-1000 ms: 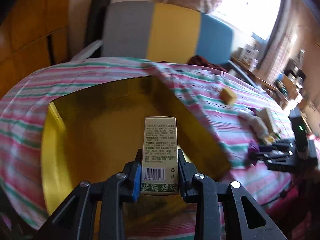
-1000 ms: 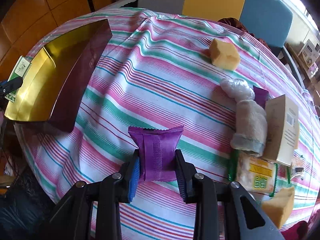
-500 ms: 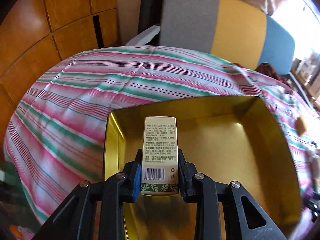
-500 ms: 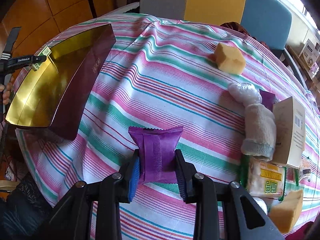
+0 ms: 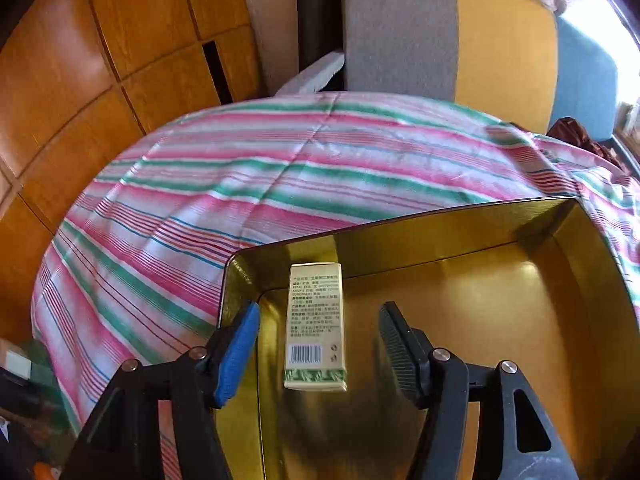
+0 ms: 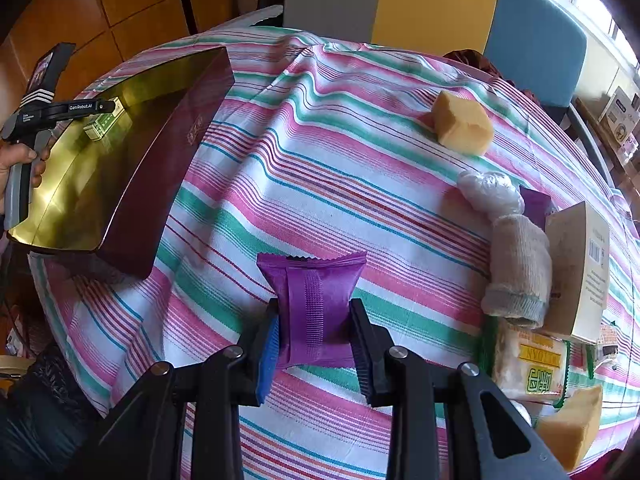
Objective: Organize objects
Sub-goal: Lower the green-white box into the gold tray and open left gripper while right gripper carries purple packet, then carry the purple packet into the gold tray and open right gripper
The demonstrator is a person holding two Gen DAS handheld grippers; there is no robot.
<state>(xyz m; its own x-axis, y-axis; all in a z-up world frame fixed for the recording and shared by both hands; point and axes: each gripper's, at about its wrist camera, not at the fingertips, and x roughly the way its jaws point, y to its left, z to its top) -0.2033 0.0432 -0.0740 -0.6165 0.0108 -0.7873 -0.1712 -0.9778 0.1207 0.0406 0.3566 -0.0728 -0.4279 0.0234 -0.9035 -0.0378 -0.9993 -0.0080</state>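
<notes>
While your left gripper (image 5: pixel 318 344) jaws are opening clear of the carton (image 5: pixel 315 326) btwn them, back out straight; right gripper (image 6: pixel 314 344) pinches purple packet (image 6: pixel 312 304).

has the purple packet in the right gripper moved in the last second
No. The purple packet, clamped in the right gripper, sits over the same green stripe of the striped tablecloth as before.

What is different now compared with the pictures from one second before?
The left gripper swung to the gold tray's near-left corner and its jaws are opening, releasing the small printed box there. The right gripper stayed shut on the purple packet.
</notes>
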